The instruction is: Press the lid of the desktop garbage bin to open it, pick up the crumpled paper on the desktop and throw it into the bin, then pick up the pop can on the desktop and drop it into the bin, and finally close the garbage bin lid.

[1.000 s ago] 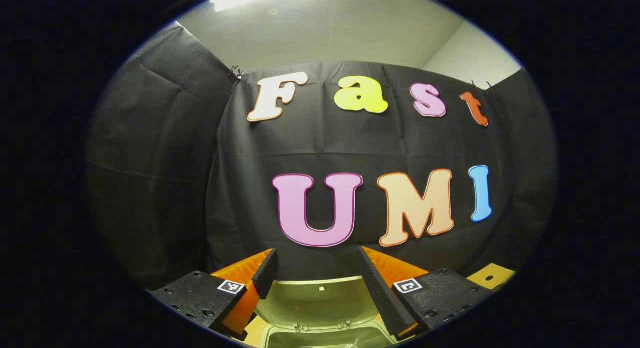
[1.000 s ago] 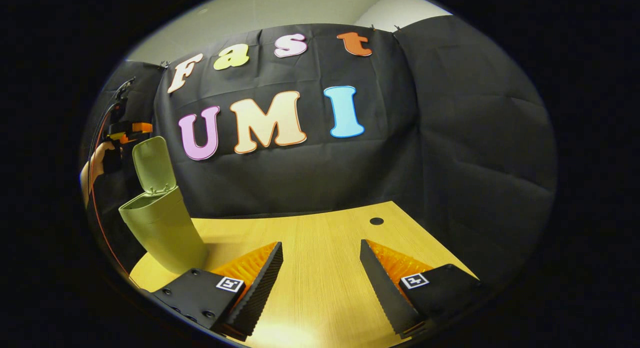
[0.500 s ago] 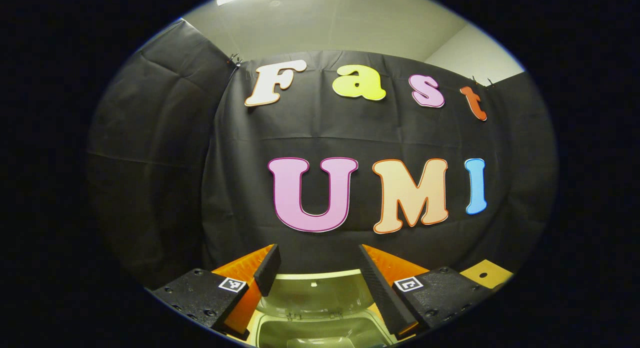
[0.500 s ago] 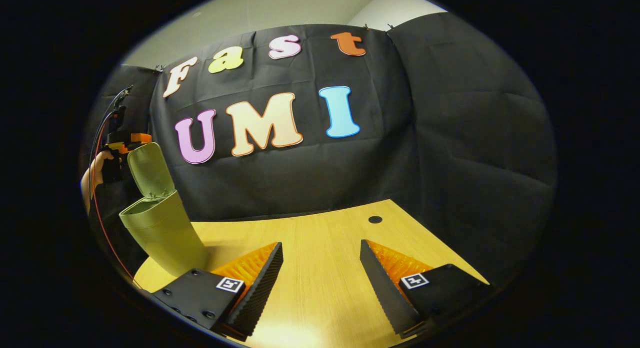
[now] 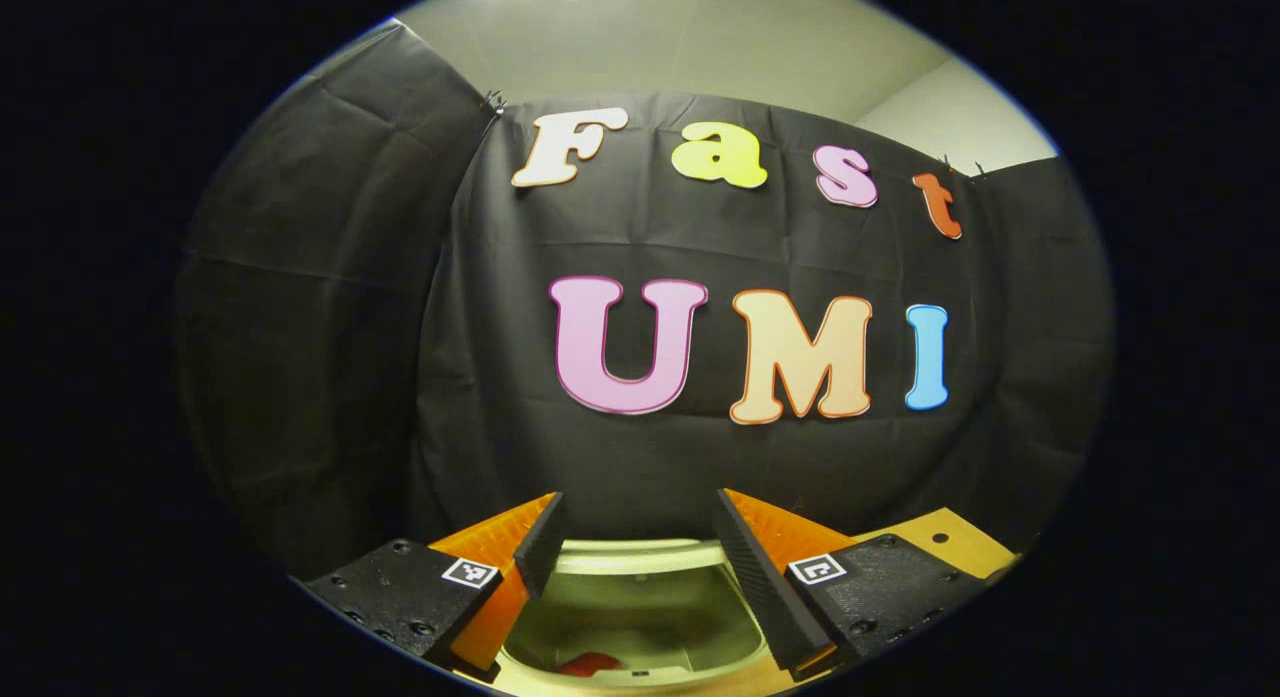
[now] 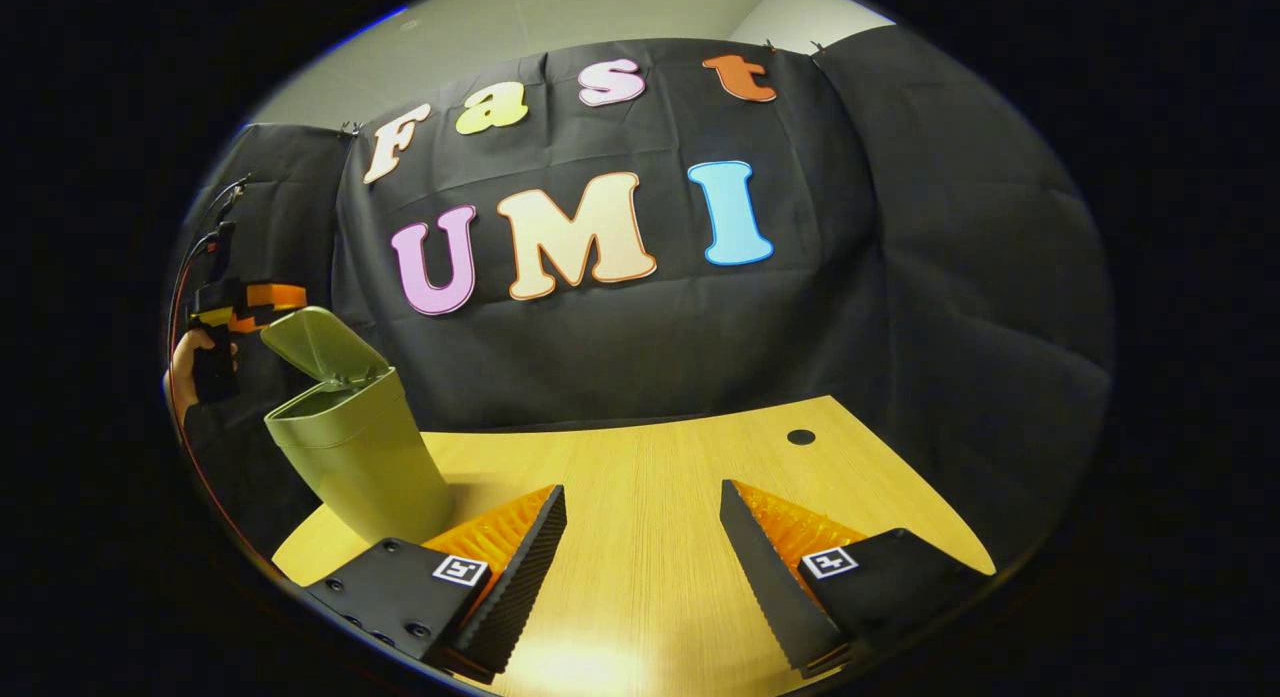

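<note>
The green desktop bin (image 6: 355,462) stands at the table's left end in the right gripper view. Its lid (image 6: 322,342) is hinged up and tilted about halfway over the opening. My left gripper (image 6: 250,302), held by a hand (image 6: 185,372), sits right behind the lid's raised edge. In the left gripper view my left gripper (image 5: 638,522) is open, with the lid (image 5: 640,602) just below and between its fingers. A red shape (image 5: 590,665) shows under the lid at the bottom edge. My right gripper (image 6: 640,537) hovers open over the bare table, holding nothing.
The wooden table (image 6: 650,467) has a small dark hole (image 6: 800,437) near its far right part. A corner of the table (image 5: 945,535) shows at the right in the left gripper view. Black cloth walls close the booth behind and on both sides.
The lid has swung from nearly upright to about half tilted over the opening. My left gripper has come down and forward with it. The right gripper has barely shifted.
</note>
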`<control>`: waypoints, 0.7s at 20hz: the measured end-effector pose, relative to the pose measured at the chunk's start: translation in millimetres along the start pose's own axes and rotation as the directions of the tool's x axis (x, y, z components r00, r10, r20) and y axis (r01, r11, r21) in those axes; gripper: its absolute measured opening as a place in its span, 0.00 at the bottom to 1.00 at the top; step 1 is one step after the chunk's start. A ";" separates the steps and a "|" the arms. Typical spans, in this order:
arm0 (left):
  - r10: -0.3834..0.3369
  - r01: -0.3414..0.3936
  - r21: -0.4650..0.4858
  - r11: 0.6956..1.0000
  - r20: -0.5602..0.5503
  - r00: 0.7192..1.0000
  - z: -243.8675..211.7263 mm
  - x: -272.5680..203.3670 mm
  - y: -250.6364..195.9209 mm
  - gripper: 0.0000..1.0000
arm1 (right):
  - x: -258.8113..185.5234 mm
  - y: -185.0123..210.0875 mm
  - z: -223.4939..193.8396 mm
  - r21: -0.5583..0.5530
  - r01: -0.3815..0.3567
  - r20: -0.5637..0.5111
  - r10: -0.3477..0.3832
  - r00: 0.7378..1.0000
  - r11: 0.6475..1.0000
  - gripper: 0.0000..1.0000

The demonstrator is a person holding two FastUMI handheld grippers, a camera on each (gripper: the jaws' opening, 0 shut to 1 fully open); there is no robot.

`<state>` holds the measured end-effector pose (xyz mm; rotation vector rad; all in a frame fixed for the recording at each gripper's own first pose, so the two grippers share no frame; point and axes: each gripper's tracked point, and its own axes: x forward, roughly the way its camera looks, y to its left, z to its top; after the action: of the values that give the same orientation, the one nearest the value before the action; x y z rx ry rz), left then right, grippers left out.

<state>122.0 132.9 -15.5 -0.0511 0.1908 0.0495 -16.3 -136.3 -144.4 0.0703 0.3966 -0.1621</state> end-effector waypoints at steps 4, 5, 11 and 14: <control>-0.004 0.004 0.004 1.000 -0.043 0.999 -33.9 -16.2 -0.3 0.92 | -0.7 4.4 -6.0 -0.013 -0.014 -0.014 0.014 1.000 1.000 0.97; -0.014 0.015 0.016 1.000 -0.052 0.999 -40.6 -20.0 -4.2 0.92 | -1.4 5.0 -7.6 -0.020 -0.016 -0.019 0.015 1.000 1.000 0.98; -0.031 0.033 0.016 0.999 -0.120 0.992 -80.1 -24.9 -15.0 0.92 | -1.0 16.4 -14.6 -0.039 -0.034 -0.037 0.033 0.999 0.999 0.97; -0.038 0.041 0.018 0.999 -0.136 0.990 -92.9 -24.8 -18.1 0.94 | 0.8 17.9 -18.4 -0.042 -0.036 -0.048 0.034 0.998 0.998 0.98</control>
<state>81.2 108.5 -101.0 -0.0374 0.3266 0.0044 -19.6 -116.9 -161.0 0.0393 0.4451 -0.1177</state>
